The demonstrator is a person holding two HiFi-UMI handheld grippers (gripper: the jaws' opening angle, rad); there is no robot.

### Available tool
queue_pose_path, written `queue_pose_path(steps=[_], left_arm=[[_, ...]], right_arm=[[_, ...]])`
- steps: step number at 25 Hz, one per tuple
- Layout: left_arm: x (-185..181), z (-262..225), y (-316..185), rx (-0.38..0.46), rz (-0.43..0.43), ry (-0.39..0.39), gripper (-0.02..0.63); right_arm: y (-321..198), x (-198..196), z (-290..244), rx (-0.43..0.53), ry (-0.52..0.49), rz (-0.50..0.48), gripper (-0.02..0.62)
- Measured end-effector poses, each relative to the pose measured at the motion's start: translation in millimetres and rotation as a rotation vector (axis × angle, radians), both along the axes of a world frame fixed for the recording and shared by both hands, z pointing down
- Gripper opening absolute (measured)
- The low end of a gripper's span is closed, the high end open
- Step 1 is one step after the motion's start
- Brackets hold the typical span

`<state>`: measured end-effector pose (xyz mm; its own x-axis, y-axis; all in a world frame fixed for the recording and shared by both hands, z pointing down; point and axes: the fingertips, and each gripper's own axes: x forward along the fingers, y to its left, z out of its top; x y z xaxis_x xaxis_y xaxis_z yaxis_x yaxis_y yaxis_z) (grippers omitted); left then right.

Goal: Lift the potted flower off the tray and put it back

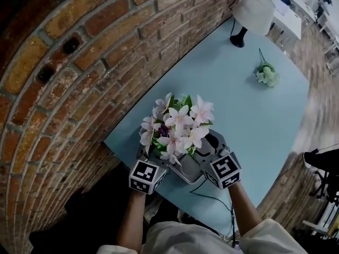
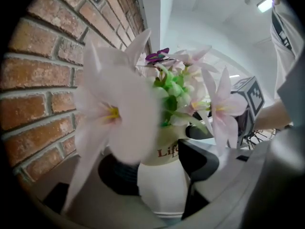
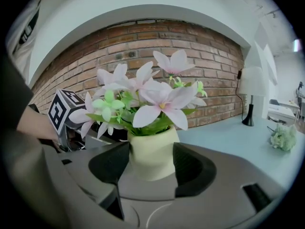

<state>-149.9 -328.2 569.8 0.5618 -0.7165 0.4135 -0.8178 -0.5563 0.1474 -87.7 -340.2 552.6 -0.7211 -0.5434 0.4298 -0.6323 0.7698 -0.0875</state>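
The potted flower [image 1: 177, 127] has pink-white blooms over a cream pot [image 3: 150, 159] printed with brown letters [image 2: 167, 151]. It sits at the near left corner of the pale blue table [image 1: 254, 120]. My left gripper [image 1: 156, 163] holds the pot from one side and my right gripper [image 1: 212, 153] from the other. In the left gripper view black pads [image 2: 206, 160] lie against the pot's sides. The right gripper view shows its pads [image 3: 193, 168] against the pot too. A grey tray [image 1: 186, 172] shows under the blooms between the marker cubes. Whether the pot rests on it is hidden.
A curved brick wall [image 1: 79, 62] runs close along the table's left side. A white lamp [image 1: 253, 10] on a black foot stands at the far end, and a small pale green posy [image 1: 266, 74] lies beyond the middle. A black cable [image 1: 212, 196] runs over the near edge.
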Motion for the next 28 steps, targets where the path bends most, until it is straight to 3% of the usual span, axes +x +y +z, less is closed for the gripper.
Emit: queue_pose_path(steps=[11,28], left_arm=[[-0.4,38.4,-10.7,-0.058,0.008,-0.033,0.265],[-2.8,53.8,-25.8,-0.037,-0.001,-0.036,0.265]], right_arm=[[-11.6,-1.3,40.8,-0.031,0.042,-0.003,0.31],[-24.4,-3.7,72.7,-0.059,0.129,-0.022,0.311]])
